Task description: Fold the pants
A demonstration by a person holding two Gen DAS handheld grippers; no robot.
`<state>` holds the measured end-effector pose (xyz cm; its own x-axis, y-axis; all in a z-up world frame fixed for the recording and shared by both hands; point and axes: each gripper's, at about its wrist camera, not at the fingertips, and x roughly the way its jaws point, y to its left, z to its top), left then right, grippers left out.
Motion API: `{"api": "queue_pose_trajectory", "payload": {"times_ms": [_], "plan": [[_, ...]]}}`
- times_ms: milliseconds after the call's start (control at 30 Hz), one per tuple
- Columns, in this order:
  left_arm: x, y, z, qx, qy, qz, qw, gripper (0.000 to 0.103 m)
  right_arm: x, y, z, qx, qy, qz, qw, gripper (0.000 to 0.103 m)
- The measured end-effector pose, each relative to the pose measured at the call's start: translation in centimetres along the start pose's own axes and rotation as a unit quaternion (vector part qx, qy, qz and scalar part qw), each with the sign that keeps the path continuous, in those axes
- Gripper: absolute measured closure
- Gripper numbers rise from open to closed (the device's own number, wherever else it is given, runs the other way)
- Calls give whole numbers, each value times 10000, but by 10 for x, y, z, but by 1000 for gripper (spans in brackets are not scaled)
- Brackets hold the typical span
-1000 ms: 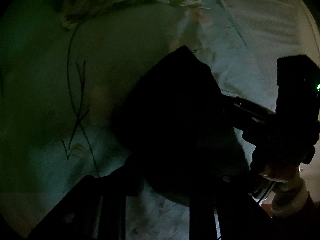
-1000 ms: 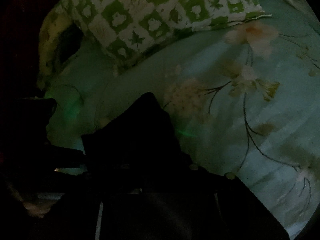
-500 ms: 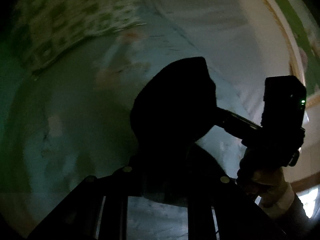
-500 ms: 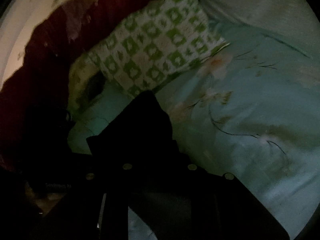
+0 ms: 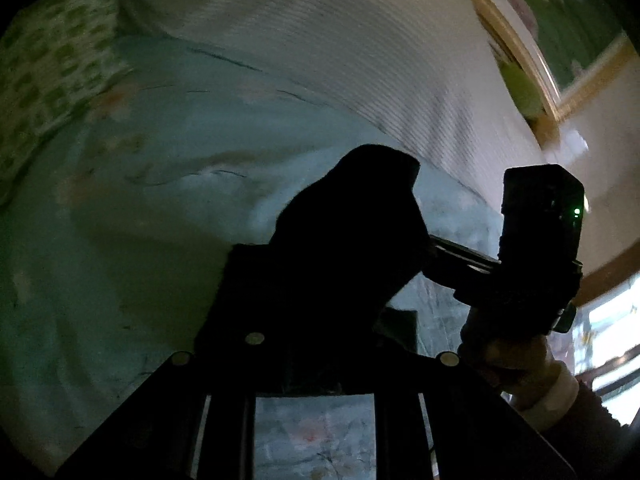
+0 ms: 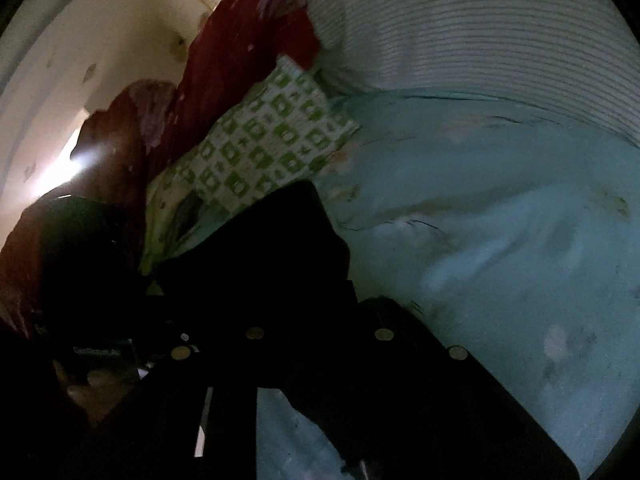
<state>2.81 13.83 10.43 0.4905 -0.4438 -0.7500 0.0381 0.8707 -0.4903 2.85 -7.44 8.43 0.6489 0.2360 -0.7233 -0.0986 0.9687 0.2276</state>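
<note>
The left gripper [image 5: 316,320] points forward and downward over a pale turquoise floral bedsheet [image 5: 152,208]; its jaws stand nearly together and are clamped on a bunch of the black pants [image 5: 352,232], which rises from between them as a dark hump held clear of the sheet; the fabric hides the fingertips, so the exact pinch point cannot be made out. In the same view the right gripper [image 5: 440,256] reaches in level from the right edge, its long fingers running into the far side of that same dark bunch; the right hand [image 5: 504,356] is wrapped around the handle from below, knuckles outward, with a white cuff [image 5: 560,392] and a dark sleeve [image 5: 592,416] trailing toward the lower right corner. From the right wrist camera the right gripper [image 6: 304,320] also tilts downward with its jaws close together, gripping the black pants [image 6: 280,240], whose cloth stands up in front of the lens and drapes down over the fingers; the left gripper's body [image 6: 80,264] is a dim dark mass at the left edge, too murky to read. A green-and-white patterned pillow [image 6: 264,140] lies at the head of the sheet, a dark red cloth [image 6: 240,52] behind it, and a white ribbed blanket [image 6: 480,28] alongside; a gold-framed picture [image 5: 560,40] hangs on the wall.
</note>
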Motion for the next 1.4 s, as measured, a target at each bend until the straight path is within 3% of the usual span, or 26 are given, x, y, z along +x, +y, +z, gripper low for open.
{"api": "queue_pose_trajectory", "payload": {"times_ms": [467, 833, 1133, 1267, 1400], "plan": [[66, -100, -37, 1121, 630, 24, 9917, 88, -64, -66, -75, 1008, -616, -281, 9926, 83], [136, -138, -76, 1932, 1000, 340, 9755, 88, -72, -108, -119, 1450, -547, -538, 9865, 83], [166, -140, -91, 2176, 1240, 449, 9671, 85, -76, -131, -140, 1842, -409, -728, 9793, 81], [171, -141, -95, 2242, 1267, 460, 9652, 77, -84, -135, -148, 2029, -476, -818, 9746, 81], [170, -148, -100, 2372, 1397, 233, 9611, 49, -96, -138, -158, 2307, -544, -1040, 9659, 81]]}}
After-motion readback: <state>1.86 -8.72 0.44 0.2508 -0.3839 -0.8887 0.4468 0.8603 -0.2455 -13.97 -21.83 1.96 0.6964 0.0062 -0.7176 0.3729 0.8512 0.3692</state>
